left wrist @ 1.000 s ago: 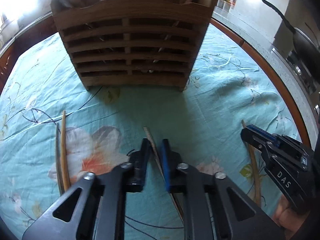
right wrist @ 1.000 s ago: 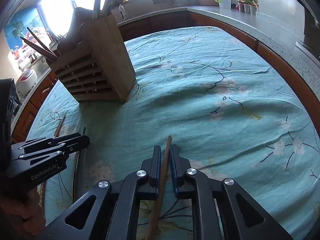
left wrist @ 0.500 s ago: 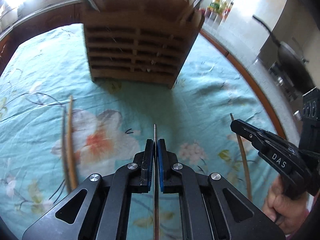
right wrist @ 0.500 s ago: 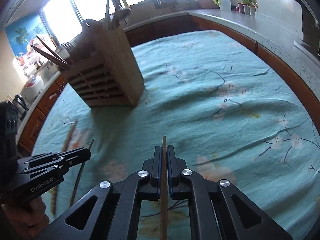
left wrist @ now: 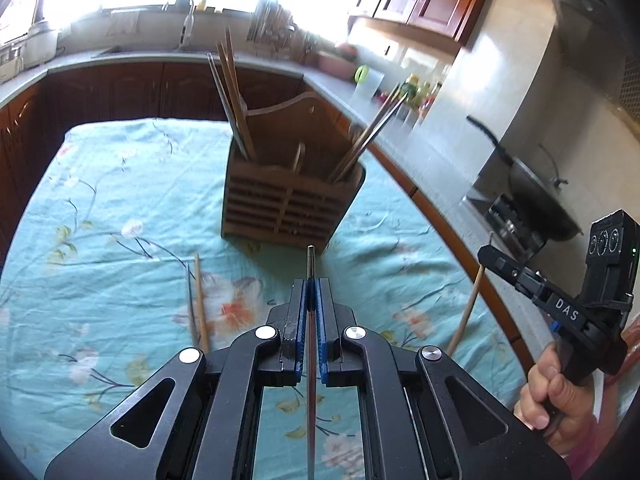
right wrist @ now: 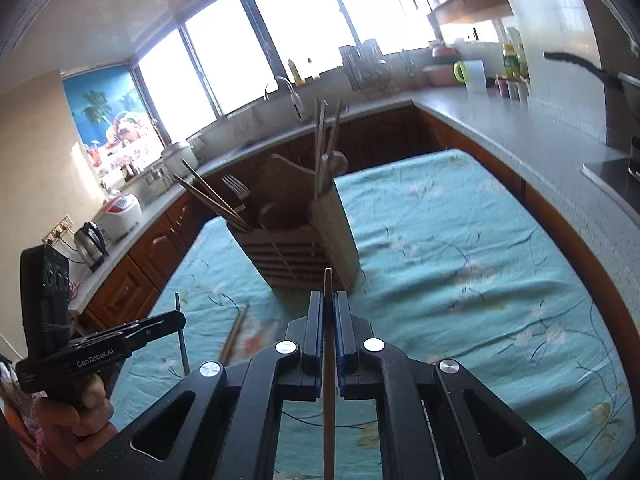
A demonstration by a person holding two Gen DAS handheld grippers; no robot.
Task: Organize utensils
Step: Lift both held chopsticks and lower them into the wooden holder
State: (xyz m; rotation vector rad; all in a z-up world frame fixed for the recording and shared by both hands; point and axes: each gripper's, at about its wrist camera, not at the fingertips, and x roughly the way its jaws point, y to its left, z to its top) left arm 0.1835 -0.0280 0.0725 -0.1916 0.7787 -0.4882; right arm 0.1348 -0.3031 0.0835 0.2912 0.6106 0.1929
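The left tool (left wrist: 311, 286) is clenched on a thin dark metal chopstick (left wrist: 311, 264), whose tip pokes out just past the blue pads (left wrist: 321, 320) toward the holder. The right tool (right wrist: 328, 300) grips a pale wooden chopstick (right wrist: 328, 400) the same way, its length running back between the black arms. Both are held clear above the cloth, each with open room ahead up to the holder.

Straight ahead stands the slatted wooden utensil holder (left wrist: 288, 204), upright on the tabletop. Its left compartment carries a bundle of chopsticks (left wrist: 234, 96) leaning left; its right one carries more leaning right. From the right wrist view a fork (right wrist: 236, 188) and a spoon (right wrist: 338, 162) also show in it.

Two more chopsticks, one wooden (left wrist: 201, 300) and one dark, lie side by side on the cloth, near and left of the holder.

The turquoise floral cloth (left wrist: 100, 240) covers the tabletop, with a brown wooden edge (left wrist: 448, 232) on the right. Beyond it runs a grey kitchen counter (right wrist: 540, 144) beneath bright windows (right wrist: 280, 40), with a dark wok (left wrist: 536, 196) at the right.
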